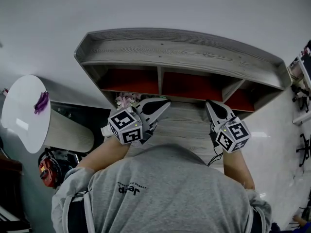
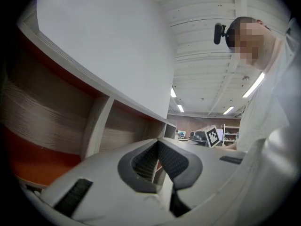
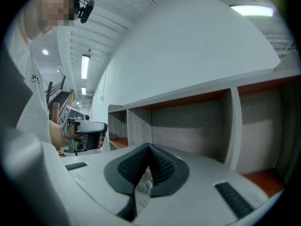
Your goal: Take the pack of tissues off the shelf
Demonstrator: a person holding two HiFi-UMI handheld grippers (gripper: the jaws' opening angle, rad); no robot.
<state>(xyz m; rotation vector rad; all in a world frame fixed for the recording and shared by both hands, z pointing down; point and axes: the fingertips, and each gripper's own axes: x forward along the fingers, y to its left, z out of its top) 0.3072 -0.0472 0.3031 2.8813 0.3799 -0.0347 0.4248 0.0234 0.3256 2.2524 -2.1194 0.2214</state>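
Where the pack of tissues (image 1: 125, 99) lies: a small pink-and-white flowered thing, by judgement the pack, shows at the mouth of the left compartment of the shelf (image 1: 184, 52). Most of it is hidden, so whether it rests inside the compartment or on the grey board (image 1: 189, 125) in front cannot be told.
Left gripper (image 1: 164, 103): pads pressed together at the tips with nothing between them. It points level at the shelf, just beside the pack but not on it.
Right gripper (image 1: 209, 104): jaws closed, gripping nothing that can be named. A small glint shows in the slit below the pads. It sits before the middle compartment, well apart from the pack.
Handling, as a judgement: light and soft, with a thin, slippery film wrapper over paper that gives under pressure. It is unlikely to break, but it could be crushed or slide out.
Where to take hold: across the narrow width near the middle, pads on opposite faces, with a gentle squeeze.
Writing: "Jeep" is printed on the back of the grey shirt (image 1: 170, 198), upside down in the head view, and the smaller line by it is unreadable. No print can be read on the pack.
Marks: black-and-white square patterns on each marker cube (image 1: 125, 126).
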